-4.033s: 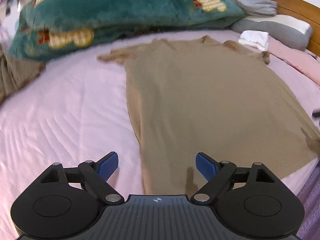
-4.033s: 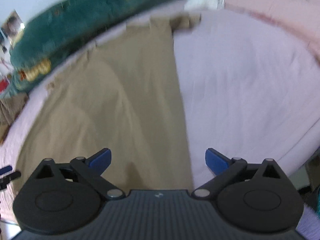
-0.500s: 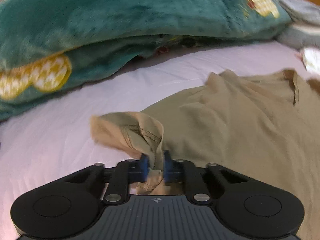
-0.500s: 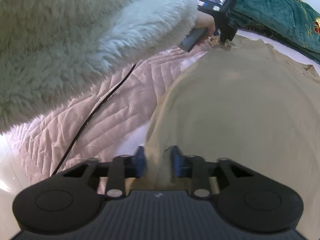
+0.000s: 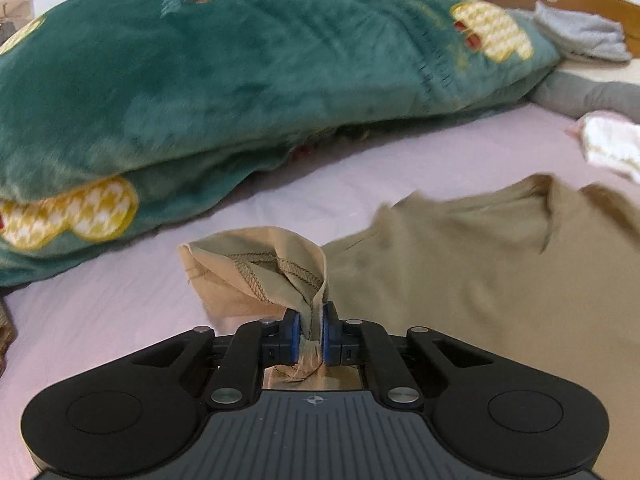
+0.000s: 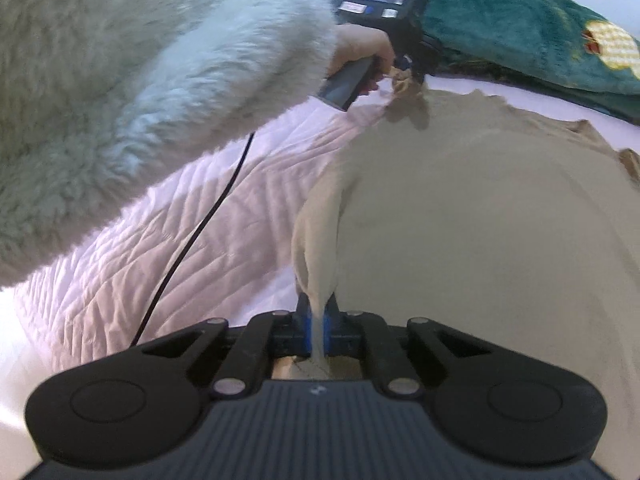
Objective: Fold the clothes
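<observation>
Lifted since a moment ago: tan T-shirt (image 5: pixel 480 272) sleeve and side edge. Left gripper (image 5: pixel 311 334) pinching sleeve hem; right gripper (image 6: pixel 318 334) clamped on shirt's edge above pink quilt (image 6: pixel 180 240).

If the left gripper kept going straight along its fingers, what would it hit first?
Beyond the sleeve the left gripper already pinches, probably the pink sheet, then the green blanket; depth is uncertain.

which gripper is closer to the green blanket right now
Left. The left gripper pinches the shirt's sleeve just short of the green blanket; the right gripper holds the shirt's edge farther back.
</observation>
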`<move>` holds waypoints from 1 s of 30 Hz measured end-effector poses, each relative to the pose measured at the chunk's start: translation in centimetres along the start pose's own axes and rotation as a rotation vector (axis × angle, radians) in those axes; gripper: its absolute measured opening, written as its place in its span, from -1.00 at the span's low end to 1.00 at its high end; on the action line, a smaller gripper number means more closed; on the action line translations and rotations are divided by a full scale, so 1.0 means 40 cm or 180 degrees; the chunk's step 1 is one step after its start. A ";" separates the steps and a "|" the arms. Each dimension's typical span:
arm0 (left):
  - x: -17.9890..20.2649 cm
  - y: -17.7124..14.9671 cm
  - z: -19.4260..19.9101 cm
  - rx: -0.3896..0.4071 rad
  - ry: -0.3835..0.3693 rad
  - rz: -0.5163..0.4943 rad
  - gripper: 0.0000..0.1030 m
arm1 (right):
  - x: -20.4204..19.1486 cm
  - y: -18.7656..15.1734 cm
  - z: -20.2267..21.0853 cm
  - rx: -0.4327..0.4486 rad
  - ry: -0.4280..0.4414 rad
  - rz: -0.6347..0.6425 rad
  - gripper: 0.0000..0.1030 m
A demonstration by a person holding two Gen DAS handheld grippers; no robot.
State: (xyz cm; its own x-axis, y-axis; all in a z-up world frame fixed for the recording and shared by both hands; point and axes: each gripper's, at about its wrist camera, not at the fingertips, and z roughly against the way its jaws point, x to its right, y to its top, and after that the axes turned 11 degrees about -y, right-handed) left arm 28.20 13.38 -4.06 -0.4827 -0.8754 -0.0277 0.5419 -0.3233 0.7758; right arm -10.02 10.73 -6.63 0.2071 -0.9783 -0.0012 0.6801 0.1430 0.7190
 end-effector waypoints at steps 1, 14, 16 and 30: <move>0.024 0.013 0.000 0.0006 -0.0030 -0.0034 -0.80 | 0.010 -0.013 0.023 0.0008 -0.0032 -0.0057 -0.88; 0.456 0.077 -0.184 -0.0783 -0.1026 -0.0406 -0.41 | 0.222 -0.132 0.046 -0.0838 0.0041 -0.0625 -0.42; 0.496 0.068 -0.171 -0.0762 -0.1025 -0.0423 -0.27 | 0.248 -0.125 0.065 -0.0812 0.0026 -0.0653 0.23; 0.362 -0.208 0.446 -0.0188 -0.1161 0.0355 0.19 | 0.583 0.025 0.151 -0.0108 -0.0224 -0.1429 0.58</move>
State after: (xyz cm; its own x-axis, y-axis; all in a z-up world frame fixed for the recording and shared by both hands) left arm 4.43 9.81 0.35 -0.6259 -0.7244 0.2890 0.6384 -0.2629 0.7234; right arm -8.77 -12.86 -1.75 -0.1611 -0.9522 -0.2596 0.7145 -0.2940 0.6349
